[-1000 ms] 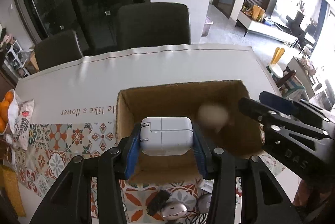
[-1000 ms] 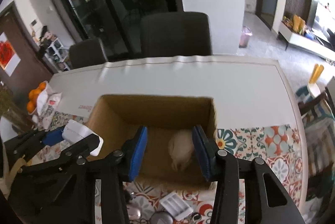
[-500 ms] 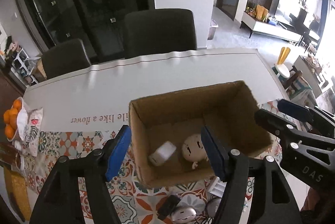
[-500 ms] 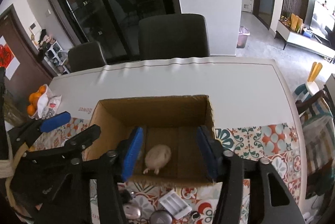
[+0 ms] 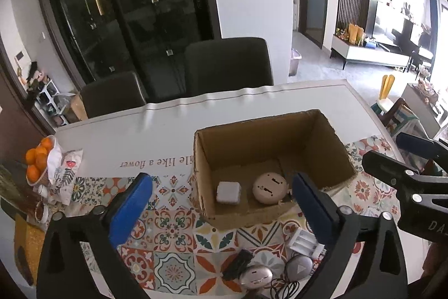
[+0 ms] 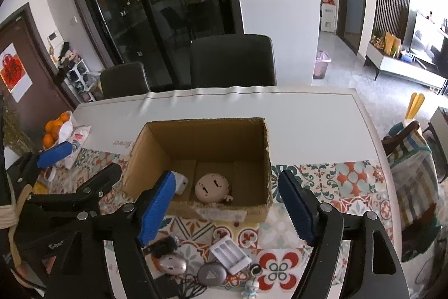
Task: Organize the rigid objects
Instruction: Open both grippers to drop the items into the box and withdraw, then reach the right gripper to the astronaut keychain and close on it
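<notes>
An open cardboard box [image 5: 268, 131] stands on the patterned tablecloth. On its floor lie a white charger [image 5: 228, 192] and a beige round toy head [image 5: 270, 188], side by side. My left gripper [image 5: 221, 180] hovers above and in front of the box. Its jaws are opening wide and nothing is gripped. From the right wrist view, the box [image 6: 207, 136] holds the charger [image 6: 181, 181] and the toy head [image 6: 213, 187]. My right gripper [image 6: 226, 177] is also opening, empty, above the box's near wall. Each gripper shows at the edge of the other's view.
In front of the box lie a white battery holder [image 6: 230, 254], a silver mouse [image 6: 172, 264], a grey round disc [image 6: 211, 273], a black item [image 6: 162, 245] and a small figure [image 6: 250, 287]. Oranges [image 6: 53, 128] sit at the left. Two dark chairs [image 6: 232, 61] stand behind the table.
The left gripper let go of the white charger and the right let go of the toy head. Both now lie in the box. Both grippers opened and drew back and up.
</notes>
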